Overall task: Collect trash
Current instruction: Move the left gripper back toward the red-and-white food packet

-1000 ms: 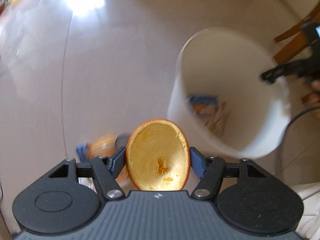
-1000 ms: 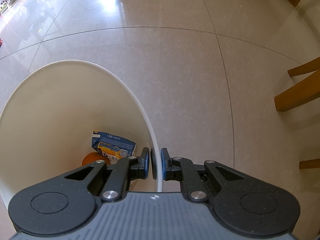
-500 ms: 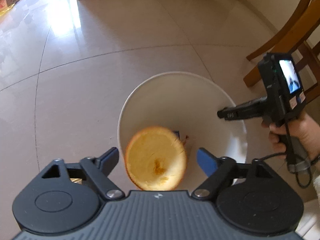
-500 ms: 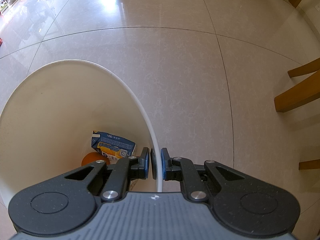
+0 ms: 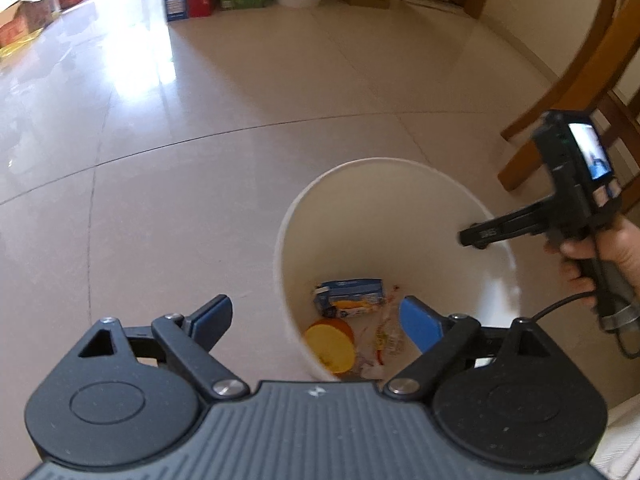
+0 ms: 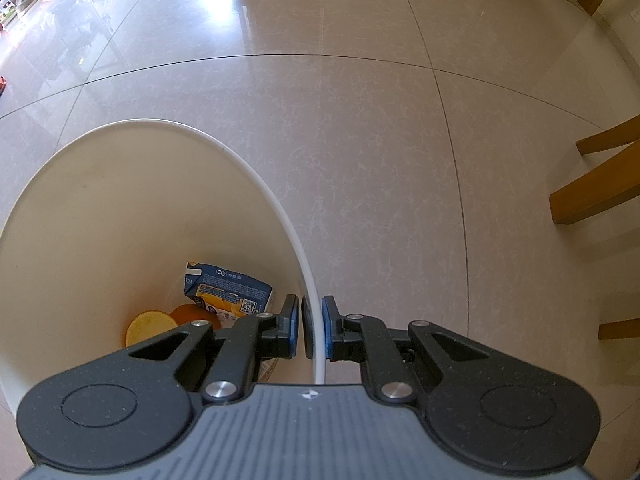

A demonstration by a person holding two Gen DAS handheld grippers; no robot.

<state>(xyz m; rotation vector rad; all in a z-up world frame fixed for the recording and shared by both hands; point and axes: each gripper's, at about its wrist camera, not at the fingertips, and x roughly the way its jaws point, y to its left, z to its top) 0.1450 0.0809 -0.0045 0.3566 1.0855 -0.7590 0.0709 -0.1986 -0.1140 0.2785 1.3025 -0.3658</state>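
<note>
Orange peel half (image 5: 330,344) lies at the bottom of the white bin (image 5: 400,208), below the left hand-held gripper (image 5: 316,320), whose jaws have just been opening and stand released and empty. Beside the peel: blue carton (image 5: 348,298) and wrappers. Right hand-held gripper (image 6: 314,332) is clenched on the bin's right rim.

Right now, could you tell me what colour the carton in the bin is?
Dark blue with orange, clearest in the right wrist view: carton.
</note>
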